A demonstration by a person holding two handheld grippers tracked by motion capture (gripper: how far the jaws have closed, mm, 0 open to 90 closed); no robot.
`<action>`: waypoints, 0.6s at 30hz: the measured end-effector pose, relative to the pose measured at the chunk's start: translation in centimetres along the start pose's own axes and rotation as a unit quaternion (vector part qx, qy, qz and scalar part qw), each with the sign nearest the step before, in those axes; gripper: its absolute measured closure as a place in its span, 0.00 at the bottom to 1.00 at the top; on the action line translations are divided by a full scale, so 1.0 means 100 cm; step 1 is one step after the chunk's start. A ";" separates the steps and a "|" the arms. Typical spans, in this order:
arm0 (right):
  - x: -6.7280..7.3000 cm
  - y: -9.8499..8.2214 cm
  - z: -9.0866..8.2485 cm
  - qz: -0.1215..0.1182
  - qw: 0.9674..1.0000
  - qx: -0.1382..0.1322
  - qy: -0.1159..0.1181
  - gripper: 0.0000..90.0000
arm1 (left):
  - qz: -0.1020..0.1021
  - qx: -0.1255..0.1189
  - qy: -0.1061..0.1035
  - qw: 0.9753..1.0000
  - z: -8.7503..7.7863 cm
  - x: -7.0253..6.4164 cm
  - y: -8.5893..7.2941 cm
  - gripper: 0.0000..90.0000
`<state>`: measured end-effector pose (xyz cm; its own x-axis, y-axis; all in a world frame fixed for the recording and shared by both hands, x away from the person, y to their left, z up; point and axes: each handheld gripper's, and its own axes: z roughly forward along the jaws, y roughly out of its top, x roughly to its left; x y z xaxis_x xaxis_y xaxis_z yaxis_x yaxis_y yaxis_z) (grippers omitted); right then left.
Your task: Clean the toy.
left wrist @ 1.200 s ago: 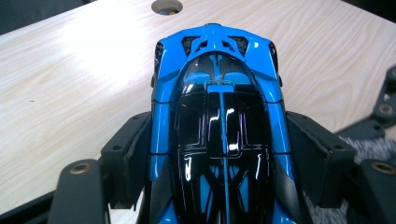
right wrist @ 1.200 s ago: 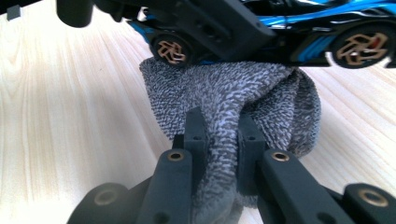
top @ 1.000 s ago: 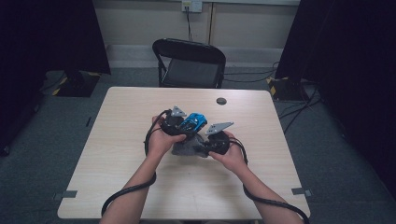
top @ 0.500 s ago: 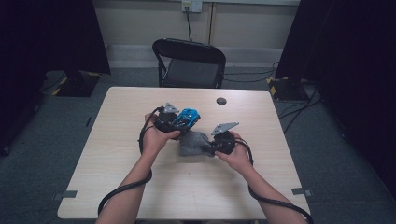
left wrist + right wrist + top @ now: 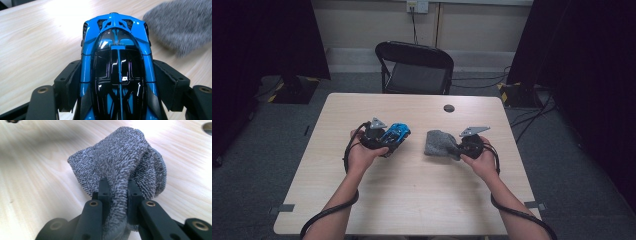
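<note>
A blue and black toy car [image 5: 395,134] [image 5: 117,62] sits clamped between the jaws of my left gripper [image 5: 393,139] [image 5: 117,80], held over the left middle of the table. To its right, my right gripper [image 5: 452,148] [image 5: 117,192] is shut on a bunched grey cloth [image 5: 438,142] [image 5: 125,162], which rests on the tabletop. The cloth's edge [image 5: 182,25] shows blurred beyond the car's nose in the left gripper view. The car and the cloth are apart, with bare wood between them.
The light wooden table [image 5: 412,195] carries a small dark round thing [image 5: 449,108] near its far edge. A black folding chair [image 5: 414,67] stands behind the table. Cables trail from both grippers off the near edge.
The two grippers have drawn apart: the left one moved left with the car, the right one moved right with the cloth. A second ago car and cloth were together at the table's middle.
</note>
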<state>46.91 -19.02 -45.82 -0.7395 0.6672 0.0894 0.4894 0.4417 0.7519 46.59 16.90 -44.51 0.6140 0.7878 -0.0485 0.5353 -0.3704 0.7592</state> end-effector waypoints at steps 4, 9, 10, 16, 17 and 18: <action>-0.006 -0.003 -0.003 0.009 1.000 0.000 -0.011 0.87 | -0.008 0.009 0.007 1.000 -0.002 0.007 -0.014 0.31; -0.013 -0.007 -0.004 0.019 1.000 -0.001 -0.024 0.87 | -0.011 0.025 0.013 1.000 -0.004 0.014 -0.028 0.31; -0.013 -0.007 -0.004 0.021 0.999 -0.001 -0.025 0.87 | -0.014 0.024 0.016 1.000 -0.004 0.015 -0.030 0.31; -0.017 -0.011 0.000 0.026 0.999 0.003 -0.034 0.86 | -0.017 0.031 0.014 0.999 -0.002 0.018 -0.035 0.31; -0.017 -0.012 0.001 0.027 0.999 0.004 -0.035 0.86 | -0.020 0.029 0.016 0.999 -0.001 0.018 -0.036 0.31; -0.017 -0.014 0.002 0.028 0.999 0.004 -0.035 0.86 | -0.017 0.033 0.014 0.999 -0.001 0.018 -0.037 0.31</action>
<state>47.62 -20.64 -47.15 -0.6773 0.7307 0.0855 0.5333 0.4076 0.7412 45.69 19.75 -47.34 0.5797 0.8130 -0.0548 0.5923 -0.3742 0.7136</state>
